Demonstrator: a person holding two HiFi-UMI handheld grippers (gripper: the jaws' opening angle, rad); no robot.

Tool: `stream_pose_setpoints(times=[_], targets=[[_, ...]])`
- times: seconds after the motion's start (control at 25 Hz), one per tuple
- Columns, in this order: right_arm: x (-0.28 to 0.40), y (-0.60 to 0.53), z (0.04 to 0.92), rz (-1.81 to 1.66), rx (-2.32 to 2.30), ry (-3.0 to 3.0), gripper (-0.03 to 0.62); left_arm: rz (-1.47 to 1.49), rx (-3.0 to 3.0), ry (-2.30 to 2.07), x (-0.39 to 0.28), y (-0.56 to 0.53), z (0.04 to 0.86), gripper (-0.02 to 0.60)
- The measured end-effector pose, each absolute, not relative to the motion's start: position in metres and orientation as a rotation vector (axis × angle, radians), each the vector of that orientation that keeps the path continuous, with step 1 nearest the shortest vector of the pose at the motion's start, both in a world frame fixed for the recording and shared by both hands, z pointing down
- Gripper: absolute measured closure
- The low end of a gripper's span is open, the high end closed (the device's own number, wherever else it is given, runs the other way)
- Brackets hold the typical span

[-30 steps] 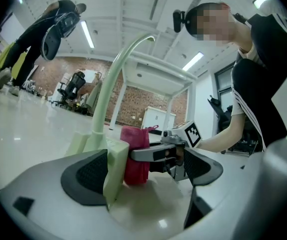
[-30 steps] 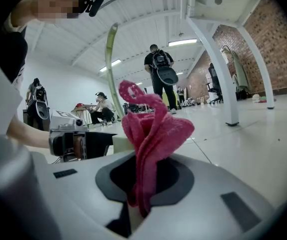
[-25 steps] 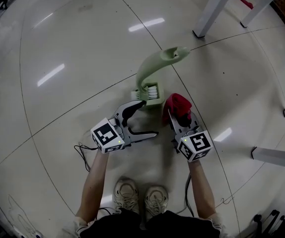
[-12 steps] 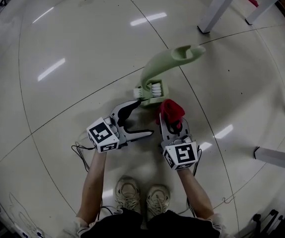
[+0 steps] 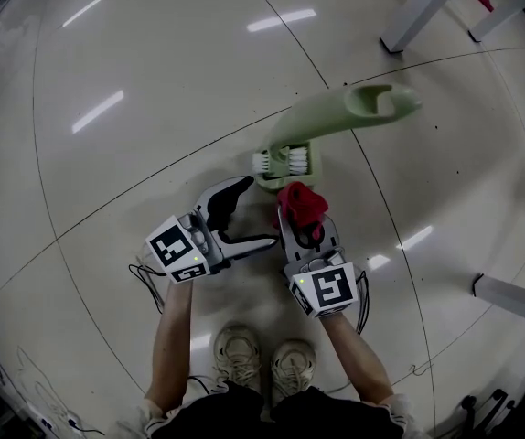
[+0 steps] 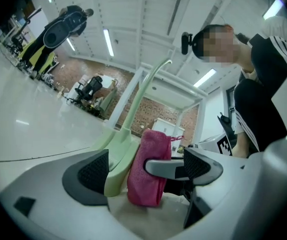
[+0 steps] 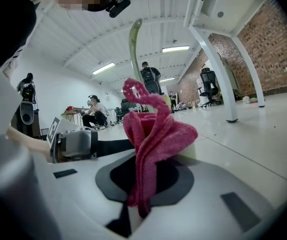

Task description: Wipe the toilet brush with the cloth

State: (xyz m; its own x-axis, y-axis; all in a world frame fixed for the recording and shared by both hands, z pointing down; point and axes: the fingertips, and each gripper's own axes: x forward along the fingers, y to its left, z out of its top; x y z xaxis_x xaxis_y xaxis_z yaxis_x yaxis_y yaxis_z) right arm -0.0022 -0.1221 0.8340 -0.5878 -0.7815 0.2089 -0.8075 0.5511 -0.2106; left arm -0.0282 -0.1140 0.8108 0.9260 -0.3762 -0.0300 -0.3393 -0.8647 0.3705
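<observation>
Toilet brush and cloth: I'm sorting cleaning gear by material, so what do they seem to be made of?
The toilet brush is likely moulded plastic: pale green, smooth, with a soft sheen. Its bristles look like white synthetic fibre. The cloth is red-pink fabric, probably microfibre or terry: matte, with a fuzzy nap and limp folds.

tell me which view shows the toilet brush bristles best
Head view: the whole toilet brush shows from above, white bristles plain. Left gripper view gives only its green base and handle beside the pink cloth; right gripper view only the handle behind the cloth.
</observation>
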Motion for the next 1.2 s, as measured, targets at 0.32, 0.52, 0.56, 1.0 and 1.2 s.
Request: stream_pose_setpoints(times=[0.32,0.52,0.56,1.0,1.2], targets=[[-0.040,-0.126,0.837,0.362,1.249,-2.704,0.562,-0.221,2.746,-0.616,-0.064,-0.116,0.784,0.123],[-0.036,-0.115,0.809,0.361,1.228,-2.766,0.563,-0.263,2.744,-0.630,-0.073,-0.117,0.768,0.123],[-0.033,-0.108,0.802,0.359,1.220,-2.787,0.563,-0.271,2.748,-0.619,-0.071,-0.114,0.760,0.123],[0.062,-0.084,0.683,0.337,1.418,-2.786,0.563,-0.154,3.074,-0.151,-0.014,-0.149,0.535,0.203],[0.084,-0.102,0.623,0.225,1.496,-2.826,0.563,-0.079,3.074,-0.076,0.013,-0.168,0.522,0.304]])
